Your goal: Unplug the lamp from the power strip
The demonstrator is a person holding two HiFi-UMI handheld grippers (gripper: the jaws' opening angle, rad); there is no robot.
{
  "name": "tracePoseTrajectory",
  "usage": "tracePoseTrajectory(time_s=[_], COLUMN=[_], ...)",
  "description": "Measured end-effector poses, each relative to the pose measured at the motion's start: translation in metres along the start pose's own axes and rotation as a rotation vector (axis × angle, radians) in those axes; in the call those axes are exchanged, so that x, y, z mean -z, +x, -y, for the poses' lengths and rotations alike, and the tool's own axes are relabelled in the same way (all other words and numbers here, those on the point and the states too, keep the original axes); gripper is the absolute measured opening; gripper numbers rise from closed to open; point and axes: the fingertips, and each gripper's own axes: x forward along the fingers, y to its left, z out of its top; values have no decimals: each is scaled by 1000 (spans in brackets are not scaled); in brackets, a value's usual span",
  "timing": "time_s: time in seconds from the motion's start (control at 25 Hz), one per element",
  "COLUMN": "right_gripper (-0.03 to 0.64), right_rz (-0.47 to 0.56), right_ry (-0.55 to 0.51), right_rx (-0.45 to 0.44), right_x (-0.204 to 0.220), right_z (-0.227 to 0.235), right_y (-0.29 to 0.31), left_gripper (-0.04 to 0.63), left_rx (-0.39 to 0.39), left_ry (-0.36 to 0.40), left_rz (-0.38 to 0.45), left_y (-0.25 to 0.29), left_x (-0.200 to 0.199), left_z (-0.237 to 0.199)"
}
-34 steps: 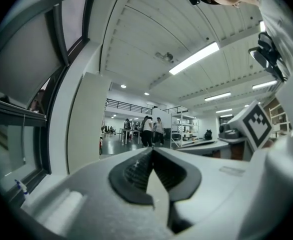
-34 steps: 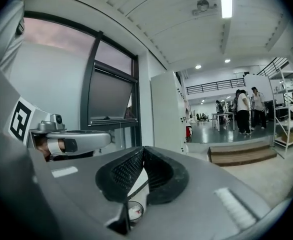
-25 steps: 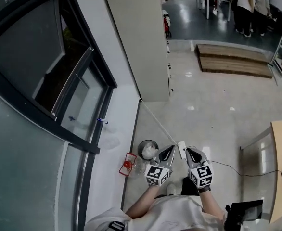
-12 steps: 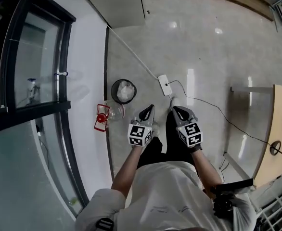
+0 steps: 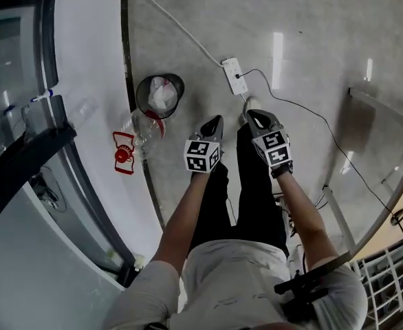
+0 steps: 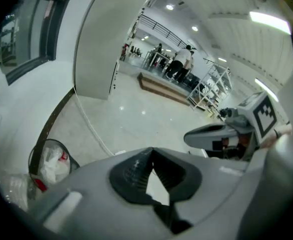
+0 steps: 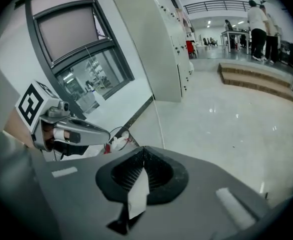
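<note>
A white power strip (image 5: 235,75) lies on the pale floor just ahead of both grippers. A thin black cord (image 5: 311,119) runs from its near end off to the right, toward a small round thing (image 5: 398,216) at the frame's edge. A white cable (image 5: 177,23) leaves its far end toward the wall. My left gripper (image 5: 212,124) and right gripper (image 5: 252,117) hang side by side above the floor, short of the strip, both shut and empty. The left gripper (image 6: 151,151) shows its tips meeting in its own view, as does the right gripper (image 7: 144,149).
A black wire bin (image 5: 159,93) with white rubbish stands left of the strip by the wall. A clear plastic bottle (image 5: 138,133) and a red object (image 5: 122,153) lie beside it. Table legs (image 5: 339,212) stand at the right. People stand far off in the hall (image 6: 179,64).
The head view has tipped steeply down, so the power strip sits higher in the picture and my legs show. Both grippers stay shut, side by side, short of the strip.
</note>
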Motion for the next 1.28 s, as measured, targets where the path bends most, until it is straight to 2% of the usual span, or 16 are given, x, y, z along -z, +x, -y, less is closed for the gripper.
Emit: tracePoseTrajectory(time_s=[0.2,0.36,0.52,0.64,0.84,1.08,1.2,1.28], right_gripper=[9,9,9,9,9,9,9,11], right_rz=[-38,-86,-126,-136,-117,-58,-38,-32], right_ry=[25,-34,-90,-147,-173,-154,-151,-158], right_rx=[18,-18,-32,-47,-63,-57,-54,-68], right_x=[48,108,160,187,223,239,242,245], right_z=[56,81,118,135,165,190,194,190], right_y=[80,147,214,256,300,327,334,338], left_gripper=[0,0,0,0,0,0,0,0], left_rx=[24,50,42,68,93,132,193,213], left_ry=[-50,-65,-151,-174,-216,-170,-189,-160], left_rz=[-102,-194,-193,-177,-124,-103,-69,-62], left_y=[114,192,255,298,354,392,405,407], left_x=[56,138,196,229,253,258,254,254], left_z=[-52,-88,-128,-148,-167,-178,-176,-171])
